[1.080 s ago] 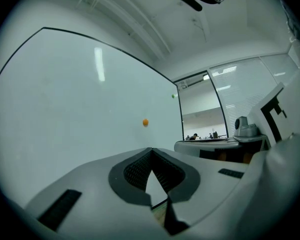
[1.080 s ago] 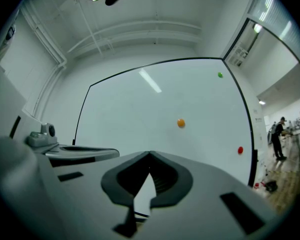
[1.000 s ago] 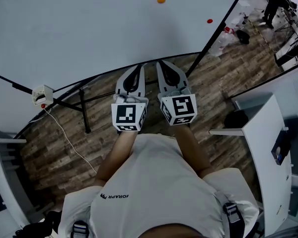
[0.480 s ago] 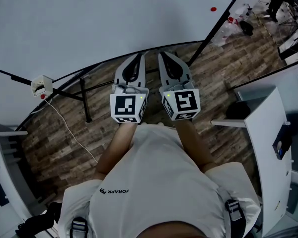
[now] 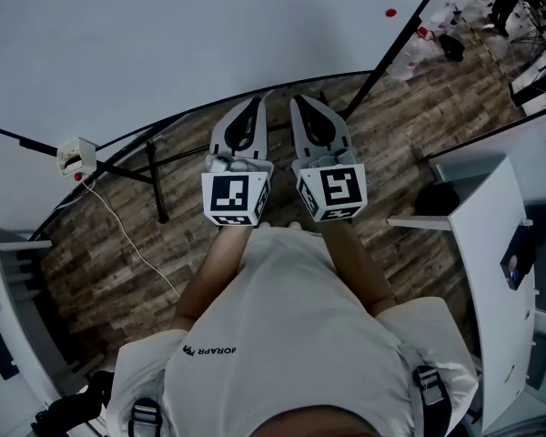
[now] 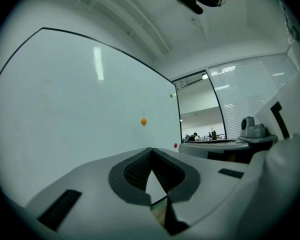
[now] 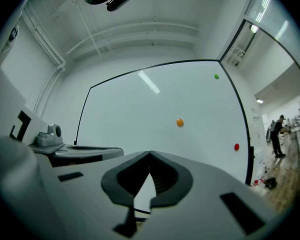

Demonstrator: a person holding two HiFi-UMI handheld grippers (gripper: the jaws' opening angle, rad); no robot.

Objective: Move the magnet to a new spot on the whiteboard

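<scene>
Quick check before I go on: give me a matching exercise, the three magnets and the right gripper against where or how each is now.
Things:
1 orange magnet
2 red magnet
3 green magnet
4 right gripper

Place or state:
A near the top right corner of the whiteboard
B shut, nothing held
C mid-board
D low, by the board's right edge

Pairs: 1-C, 2-D, 3-A, 4-B

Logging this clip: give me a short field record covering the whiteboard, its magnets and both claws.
board: whiteboard, upright, ahead of the person
magnets on board: orange magnet; red magnet; green magnet
left claw: shut, nothing in it
right claw: shut, nothing in it
contact: neither claw touches a magnet
task state: no magnet grasped yet
</scene>
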